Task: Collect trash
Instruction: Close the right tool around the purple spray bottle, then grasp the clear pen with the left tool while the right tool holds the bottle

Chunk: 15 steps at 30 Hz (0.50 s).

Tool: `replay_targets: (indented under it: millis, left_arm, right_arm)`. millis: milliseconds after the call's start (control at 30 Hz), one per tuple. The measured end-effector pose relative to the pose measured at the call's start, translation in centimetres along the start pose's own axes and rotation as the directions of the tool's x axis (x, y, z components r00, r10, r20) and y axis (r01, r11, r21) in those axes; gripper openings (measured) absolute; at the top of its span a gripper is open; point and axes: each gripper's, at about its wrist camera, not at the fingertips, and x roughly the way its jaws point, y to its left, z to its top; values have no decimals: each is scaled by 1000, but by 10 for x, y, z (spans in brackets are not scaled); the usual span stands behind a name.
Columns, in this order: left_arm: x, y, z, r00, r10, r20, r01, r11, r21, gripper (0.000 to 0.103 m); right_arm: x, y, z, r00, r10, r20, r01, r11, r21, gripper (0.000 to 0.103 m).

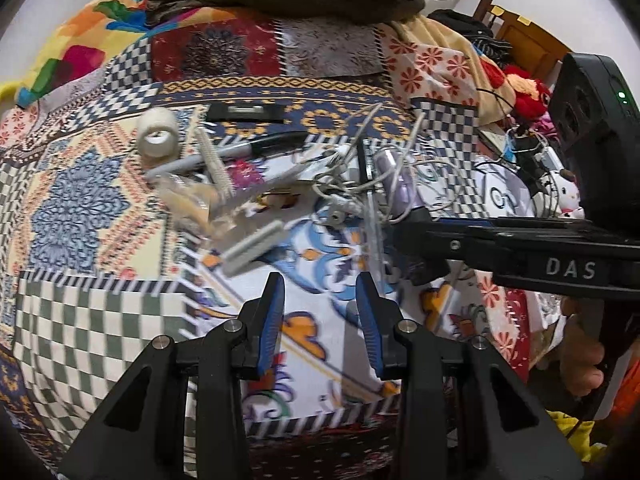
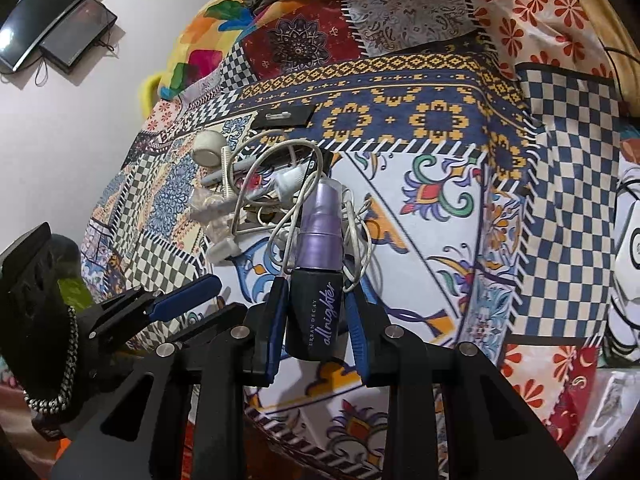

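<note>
Only your right view reads the bottle [image 2: 316, 280] label; your right gripper [image 2: 317, 300] clamps it, cable [image 2: 280, 184] tangled around. Left gripper [image 1: 320, 296] gapes, holding nothing.

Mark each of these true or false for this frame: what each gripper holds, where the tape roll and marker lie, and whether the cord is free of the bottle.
1. The right gripper is shut on the purple spray bottle. True.
2. The left gripper holds a marker. False: its jaws stand apart with nothing between them, and the black-capped marker lies on the patterned bedspread.
3. A white cord is looped around the bottle. True.
4. The white tape roll sits between the left gripper's fingers. False: it lies far ahead on the bedspread, beside the marker.
5. The bottle's cap is orange. False: it is clear over a purple top.
</note>
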Motion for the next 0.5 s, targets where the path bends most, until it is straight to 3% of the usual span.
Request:
replay_targets:
  millis: [500]
  left_arm:
    - [-9,0,-15,999,48,-6,-48,999,-20,37]
  right_arm:
    - [-15,0,-6,997,-74,-27,70,991,-116,28]
